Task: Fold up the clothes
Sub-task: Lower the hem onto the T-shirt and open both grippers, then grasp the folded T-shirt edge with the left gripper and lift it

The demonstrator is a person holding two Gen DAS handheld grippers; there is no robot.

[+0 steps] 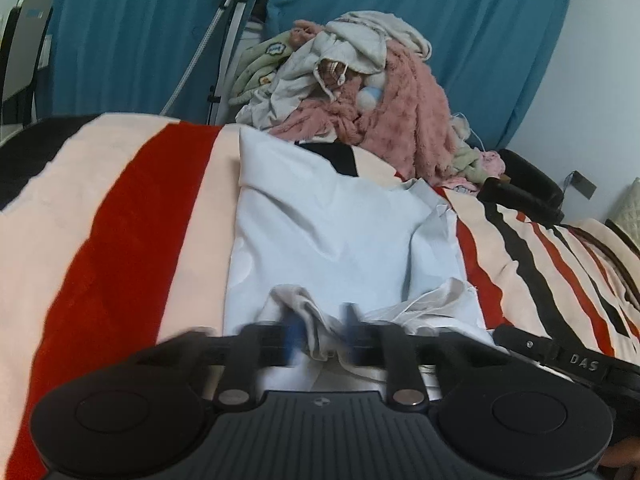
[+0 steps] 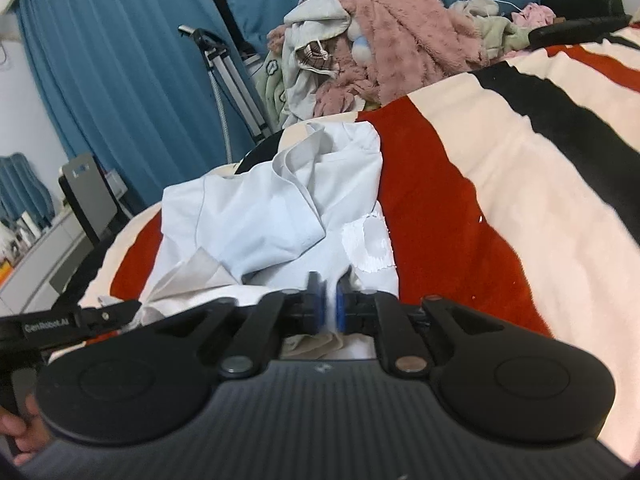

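A pale blue shirt [image 1: 320,232] lies rumpled on the striped bed cover [image 1: 120,220], in front of a pile of clothes [image 1: 360,92]. The left tongs [image 1: 320,332] are clamped on a bunched white edge of it, and the right tongs [image 2: 328,308] are pinched together on a thin fold near the hem. The cloth looks light, thin and soft, so it probably sags and slides; the hem corners seem the best places to hold it.
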